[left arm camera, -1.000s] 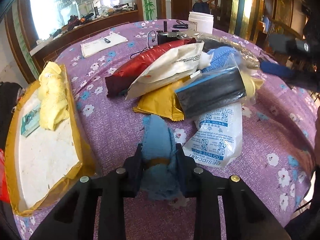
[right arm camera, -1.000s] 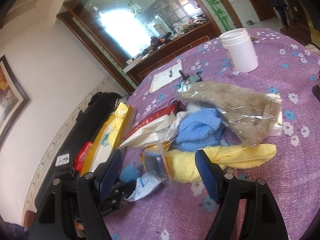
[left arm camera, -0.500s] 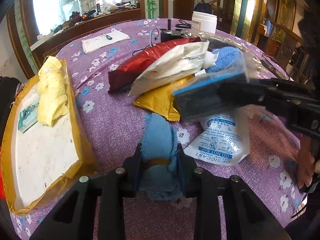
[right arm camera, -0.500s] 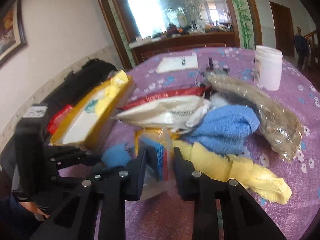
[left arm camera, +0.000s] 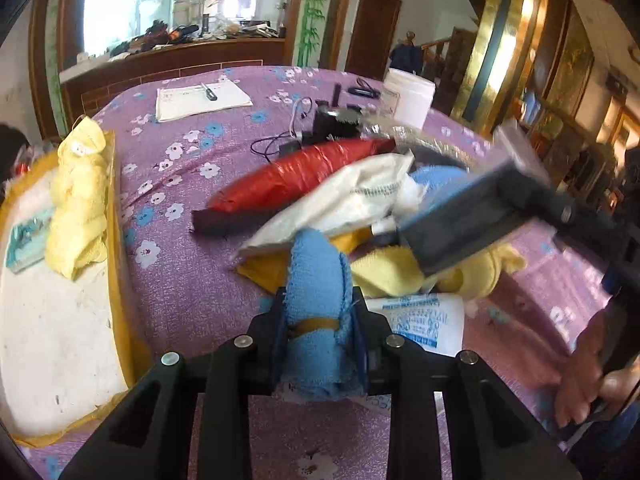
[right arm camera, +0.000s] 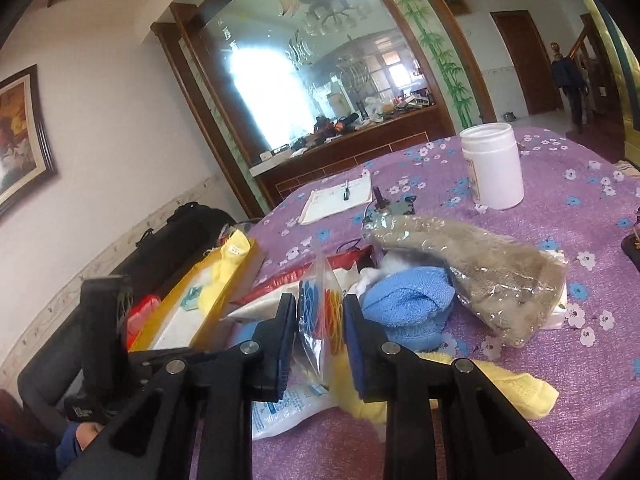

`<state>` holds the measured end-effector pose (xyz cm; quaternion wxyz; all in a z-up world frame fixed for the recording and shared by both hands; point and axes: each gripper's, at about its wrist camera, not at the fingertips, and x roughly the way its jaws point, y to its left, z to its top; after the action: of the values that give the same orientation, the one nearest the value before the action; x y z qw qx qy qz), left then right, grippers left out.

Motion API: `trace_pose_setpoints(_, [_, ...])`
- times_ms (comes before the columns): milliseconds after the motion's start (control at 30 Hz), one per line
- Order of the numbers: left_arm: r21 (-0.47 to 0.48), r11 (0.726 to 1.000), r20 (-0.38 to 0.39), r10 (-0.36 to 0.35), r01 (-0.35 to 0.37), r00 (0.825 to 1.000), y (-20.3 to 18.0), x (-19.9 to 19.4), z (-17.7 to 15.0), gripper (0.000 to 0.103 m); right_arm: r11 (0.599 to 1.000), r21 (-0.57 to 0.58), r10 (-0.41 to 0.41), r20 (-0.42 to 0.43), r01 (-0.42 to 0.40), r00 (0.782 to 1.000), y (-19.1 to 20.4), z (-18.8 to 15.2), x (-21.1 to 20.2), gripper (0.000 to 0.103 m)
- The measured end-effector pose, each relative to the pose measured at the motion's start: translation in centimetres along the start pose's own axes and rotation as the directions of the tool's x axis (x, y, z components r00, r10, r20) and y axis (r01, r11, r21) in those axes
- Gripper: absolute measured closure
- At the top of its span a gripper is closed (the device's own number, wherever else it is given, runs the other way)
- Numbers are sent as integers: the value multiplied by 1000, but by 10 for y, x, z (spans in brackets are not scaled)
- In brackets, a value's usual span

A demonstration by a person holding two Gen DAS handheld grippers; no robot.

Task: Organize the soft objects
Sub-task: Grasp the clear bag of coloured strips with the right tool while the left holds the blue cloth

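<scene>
My left gripper (left arm camera: 320,312) is shut on a rolled blue towel (left arm camera: 316,272) with a yellow band, held just above the purple flowered tablecloth (left arm camera: 192,280). My right gripper (right arm camera: 320,320) is shut on a small clear zip bag (right arm camera: 320,300) of blue and orange bands, raised over the pile. In the left wrist view that gripper (left arm camera: 460,220) shows blurred at the right. Below it lie a yellow cloth (right arm camera: 516,392), a second blue towel (right arm camera: 408,300) and a desiccant pack (left arm camera: 420,320). A yellow towel (left arm camera: 80,208) lies in the yellow-rimmed tray (left arm camera: 116,240) on the left.
A red packet (left arm camera: 304,172) and a white packet (left arm camera: 344,200) lie in the pile, with a clear bag of brown fur (right arm camera: 480,264) behind. A white jar (right arm camera: 492,168), a notebook with a pen (left arm camera: 200,98) and cables stand further back. A hand (left arm camera: 588,380) is at the lower right.
My right gripper went from open around the zip bag to shut on it and lifted it off the pile, uncovering the yellow cloth. My left gripper kept its hold on the blue towel.
</scene>
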<state>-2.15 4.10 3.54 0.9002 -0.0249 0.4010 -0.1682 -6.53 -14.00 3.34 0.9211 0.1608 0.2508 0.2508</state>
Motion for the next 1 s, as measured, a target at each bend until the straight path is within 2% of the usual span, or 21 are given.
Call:
trace_pose_setpoints(100, [-28,999,-15,-21,21,1000,5,3,1,76,1000,-8,8,-44,-8,999,1,-1,9,76])
trace_pose_setpoints(367, [-17,999,-34,-51,51,998,2,7,0,76,999,21,27,-125,-25,992,-1,-6,27,75])
trace_pose_setpoints(600, [-22,998,-37,-59,58,998,2,8,0,76,997,43,64,-198,-56,978,-1,-10,41,75])
trace_pose_setpoints(667, [-24,998,-39,-59,58,997,2,9,0,76,998,40,59,-233,-51,971,-1,-12,47,71])
trace_pose_setpoints(767, [-25,998,-41,-61,60,997,2,9,-1,76,999,-34,30,-276,-41,961,12,-16,51,71])
trace_pose_setpoints(1000, [-31,997,-38,-68,67,997,3,9,-1,76,978,-209,-90,-300,27,950,38,-22,55,76])
